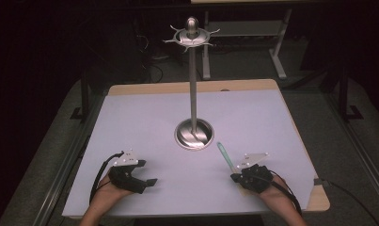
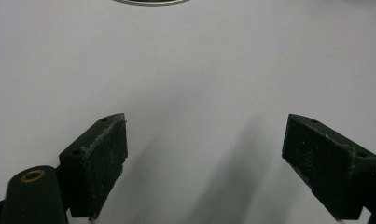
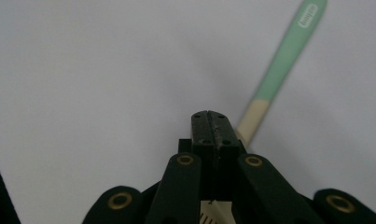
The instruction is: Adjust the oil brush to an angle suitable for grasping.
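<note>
Two grippers low on white table (image 1: 145,113), near edge. Right gripper (image 1: 236,176) at about 5 o'clock from stand base, jaws pressed together on cream end of mint-green utensil handle (image 3: 288,51); in right gripper view handle runs off toward 1 o'clock, printed label near far tip. Pinched at one end, probably so free end stays clear for hanging. In high view handle (image 1: 225,156) slants toward 11 o'clock, aimed at stand. Left gripper (image 2: 204,163) at about 7 o'clock from base, jaws spread wide over bare table, holding nothing; likely parked to stay out of the way. Chrome hanging stand (image 1: 193,89) at table centre, round base, tall pole, hook ring on top, hooks bare. Likely next: lift handle up to a hook.
</note>
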